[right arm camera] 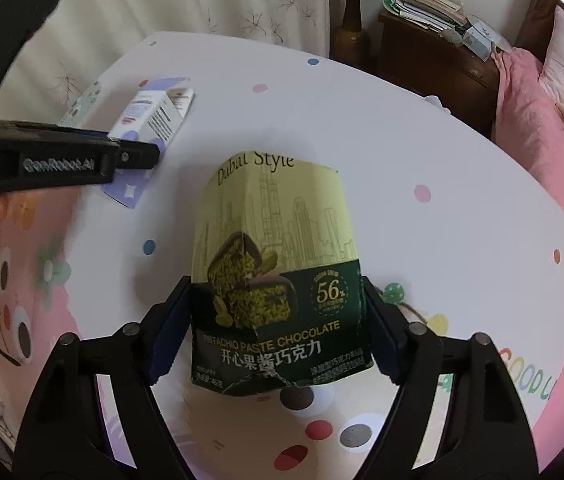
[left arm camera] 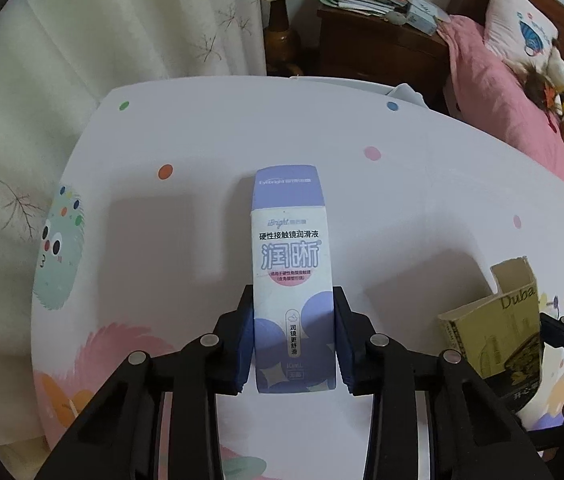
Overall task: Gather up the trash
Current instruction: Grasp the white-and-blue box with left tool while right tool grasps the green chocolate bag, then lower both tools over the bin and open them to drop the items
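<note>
Boxes look light, crushable card: left gripper (left arm camera: 294, 340) clamps the purple box (left arm camera: 291, 280) low; right gripper (right arm camera: 278, 320) straddles the torn chocolate box (right arm camera: 278, 264), contact unclear.

You have two pieces of trash on the surface (left arm camera: 422, 208): one purple-and-white carton (left arm camera: 292, 280) and one green chocolate box (right arm camera: 278, 280), which sits at three o'clock from the carton. You work with two claws: one left claw (left arm camera: 293, 336) and one right claw (right arm camera: 278, 320). Behind, at one o'clock, you see one nightstand (left arm camera: 378, 48) and one bed (left arm camera: 522, 96).
</note>
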A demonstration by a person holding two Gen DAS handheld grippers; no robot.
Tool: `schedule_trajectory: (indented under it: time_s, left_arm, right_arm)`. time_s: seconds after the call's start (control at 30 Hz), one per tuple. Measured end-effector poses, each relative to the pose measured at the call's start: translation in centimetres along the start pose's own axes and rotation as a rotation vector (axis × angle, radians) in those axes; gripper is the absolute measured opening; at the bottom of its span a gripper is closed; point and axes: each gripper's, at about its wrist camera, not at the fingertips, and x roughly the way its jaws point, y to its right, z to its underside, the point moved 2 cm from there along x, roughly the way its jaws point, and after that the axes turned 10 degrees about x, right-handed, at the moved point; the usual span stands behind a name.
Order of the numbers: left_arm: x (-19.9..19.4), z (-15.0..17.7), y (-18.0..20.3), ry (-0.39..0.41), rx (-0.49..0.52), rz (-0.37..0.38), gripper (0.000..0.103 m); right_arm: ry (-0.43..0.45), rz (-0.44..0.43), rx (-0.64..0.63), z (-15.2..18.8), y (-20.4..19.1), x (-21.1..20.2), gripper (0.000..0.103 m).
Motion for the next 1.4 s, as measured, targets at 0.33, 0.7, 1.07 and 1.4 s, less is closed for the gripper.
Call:
schedule_trajectory:
  time_s: [0.33, 0.7, 1.07, 1.4]
  left_arm:
    - [-5.5, 5.2, 1.5, 0.057, 0.048, 0.063, 0.034]
    - [-17.7, 19.0, 0.8, 0.154, 0.103, 0.157, 0.034]
    - [-26.7, 37.2, -3.2, 0.24, 0.273, 0.213, 0.034]
    - [-27.9, 53.0, -8.0, 0.214, 0.416, 0.285, 0.034]
  right_arm:
    - [0.087, -0.087, 0.132, 3.0, -0.1, -4.5, 0.071]
    - [0.15, -0.133, 0.218, 11.0, -5.5, -11.8, 0.071]
    - [0.199, -0.071, 0.339, 24.8, -17.7, -17.6, 0.071]
    - [0.2, 0.012, 0.412, 38.5, -29.2, -20.1, 0.071]
